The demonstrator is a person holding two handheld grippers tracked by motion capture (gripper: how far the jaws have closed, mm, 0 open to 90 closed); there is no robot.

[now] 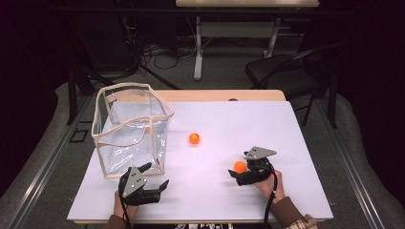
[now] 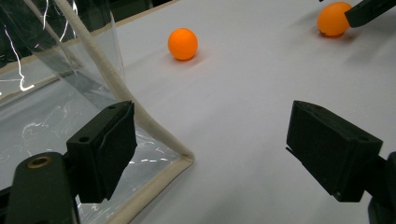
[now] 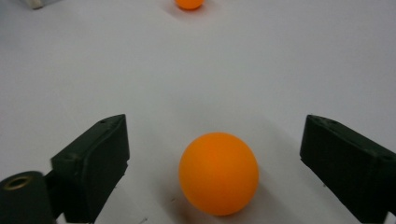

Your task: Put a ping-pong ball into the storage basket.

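Note:
Two orange balls lie on the white table top (image 1: 248, 119). The nearer ball (image 1: 239, 166) (image 3: 218, 173) rests between the jaws of my right gripper (image 1: 237, 169) (image 3: 215, 156), which stand open with clear gaps on both sides of it. The other ball (image 1: 194, 138) (image 2: 182, 44) (image 3: 189, 3) sits alone near the table's middle. My left gripper (image 1: 158, 175) (image 2: 212, 140) is open and holds nothing, low over the table at the front corner of a clear plastic bag (image 1: 131, 126) (image 2: 70, 93) with cream trim. In the left gripper view the nearer ball (image 2: 332, 18) appears at the top right.
The bag stands upright and open-topped on the table's left half. A dark chair (image 1: 282, 74) and a desk frame (image 1: 198, 47) stand on the floor beyond the far edge. The person's hands enter from the near edge.

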